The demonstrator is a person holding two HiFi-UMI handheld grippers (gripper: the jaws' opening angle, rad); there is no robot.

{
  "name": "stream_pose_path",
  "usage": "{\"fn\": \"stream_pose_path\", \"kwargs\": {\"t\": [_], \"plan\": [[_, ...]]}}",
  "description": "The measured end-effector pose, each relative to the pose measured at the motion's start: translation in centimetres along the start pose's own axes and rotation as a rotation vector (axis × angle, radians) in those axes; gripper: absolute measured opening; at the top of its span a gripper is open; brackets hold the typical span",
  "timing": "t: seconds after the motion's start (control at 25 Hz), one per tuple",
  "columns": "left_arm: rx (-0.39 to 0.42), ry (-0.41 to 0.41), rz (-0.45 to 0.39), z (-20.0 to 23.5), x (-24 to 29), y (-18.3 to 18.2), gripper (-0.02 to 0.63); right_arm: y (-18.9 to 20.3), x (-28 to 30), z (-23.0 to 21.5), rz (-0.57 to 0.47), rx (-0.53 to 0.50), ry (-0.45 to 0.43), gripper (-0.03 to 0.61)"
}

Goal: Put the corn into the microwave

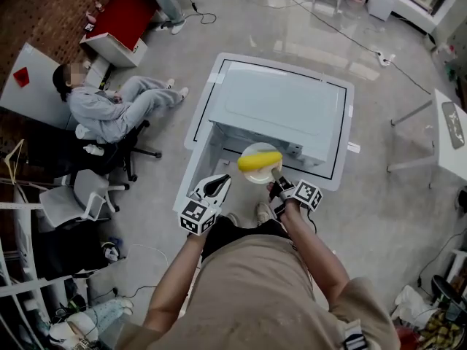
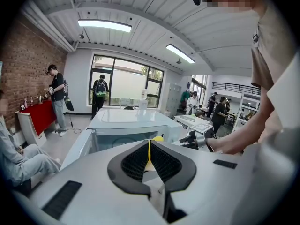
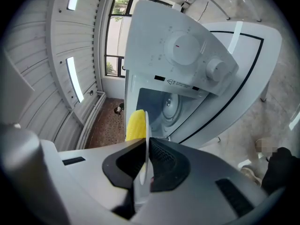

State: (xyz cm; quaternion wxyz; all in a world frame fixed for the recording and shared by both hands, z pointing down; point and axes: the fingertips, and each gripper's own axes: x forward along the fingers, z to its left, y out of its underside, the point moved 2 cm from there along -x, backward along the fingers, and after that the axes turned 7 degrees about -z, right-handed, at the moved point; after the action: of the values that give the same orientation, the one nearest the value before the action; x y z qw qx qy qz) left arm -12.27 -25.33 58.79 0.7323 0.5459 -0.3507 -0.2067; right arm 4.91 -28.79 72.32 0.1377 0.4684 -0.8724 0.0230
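- Tabletop [image 1: 206, 100] holds open microwave [image 1: 281, 111]; right gripper [image 1: 276, 176] jaws pinch plate [image 1: 259, 176] edge, corn [image 1: 260, 160] loose on top.
- Left gripper [image 1: 222, 182] jaws pressed together, empty.
- Risk: tilt rolls corn off.

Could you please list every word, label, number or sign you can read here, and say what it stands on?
Nothing reads as words or numbers.
Microwave: white sticker and black label below the dials, print too small.
Left gripper and right gripper: cubes with black-and-white square markers, patterns only.
Plate in the right gripper, with the corn: no print.
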Motion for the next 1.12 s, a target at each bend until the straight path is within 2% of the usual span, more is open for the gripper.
{"fn": "stream_pose_path", "kwargs": {"t": [0.32,0.6,0.8,1.12], "plan": [[-0.036,-0.013,0.016,1.9,2.1,0.3,0.002,-0.3,4.0,-2.1,-0.049,-0.007,0.007,0.017],[-0.045,-0.002,0.033,3.4,2.9,0.4,0.002,-1.7,7.8,-5.2,-0.157,0.037,0.018,0.017],[-0.031,0.011,0.07,4.2,4.0,1.2,0.002,-2.9,10.1,-6.8,-0.225,0.048,0.021,0.017],[-0.023,0.026,0.082,5.6,4.5,1.1,0.002,-3.6,13.0,-8.4,-0.308,0.086,0.051,0.017]]}}
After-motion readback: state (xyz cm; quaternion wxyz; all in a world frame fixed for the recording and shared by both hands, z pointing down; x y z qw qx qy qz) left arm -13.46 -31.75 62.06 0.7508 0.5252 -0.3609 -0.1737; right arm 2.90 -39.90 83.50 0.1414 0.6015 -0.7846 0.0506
